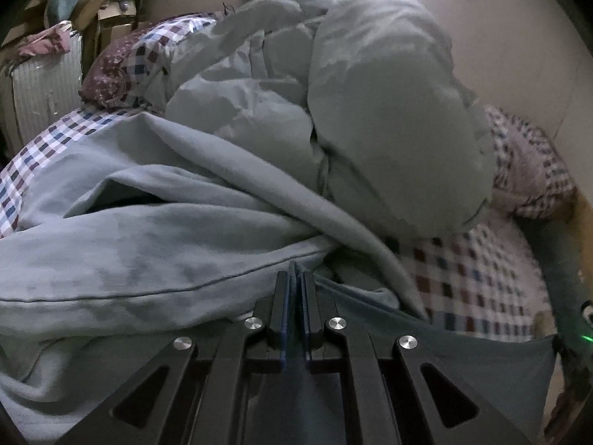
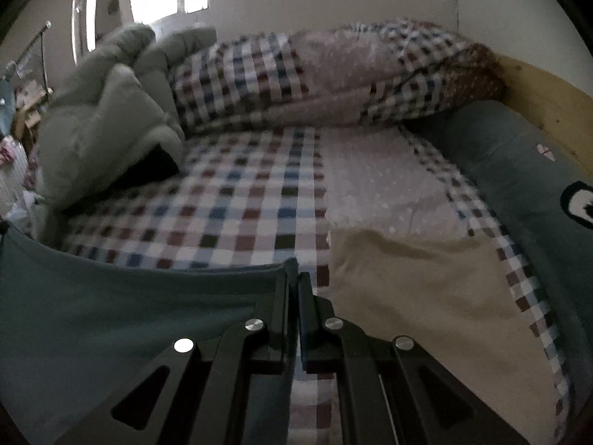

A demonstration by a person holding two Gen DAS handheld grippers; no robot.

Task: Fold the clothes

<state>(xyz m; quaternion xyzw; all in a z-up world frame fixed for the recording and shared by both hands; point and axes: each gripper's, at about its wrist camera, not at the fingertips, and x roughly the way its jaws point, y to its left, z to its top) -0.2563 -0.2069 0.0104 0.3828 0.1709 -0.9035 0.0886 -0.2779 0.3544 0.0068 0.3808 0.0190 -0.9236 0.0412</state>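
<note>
Left wrist view shows the left gripper (image 1: 296,278) with its fingers (image 1: 283,307) pressed together on an edge of a dark teal garment (image 1: 481,352), which stretches taut from the fingertips toward the lower right of the frame. Right wrist view shows the right gripper (image 2: 296,282) with its fingers likewise pinched on the same teal cloth (image 2: 129,315), which fills the lower left of that frame and runs as a straight upper edge up to the tips. My judgement is that the garment hangs spread between the two grippers, lifted above the checked bed sheet (image 2: 241,215), so it is neither laid flat nor folded at this moment; such a hold would fit the spreading out ahead of a fold as well as the carrying over of one half during a fold, and the pictures do not settle which. A large pale grey-blue garment (image 1: 166,244) lies rumpled across the left and middle of the left wrist view, in loose creases with a seam line showing, and it is not folded. A puffy grey-green quilted piece (image 1: 389,111) is heaped behind it, and a beige cloth (image 2: 426,296) lies flat on the bed at lower right of the right wrist view. No neat folded stack shows in either view.
</note>
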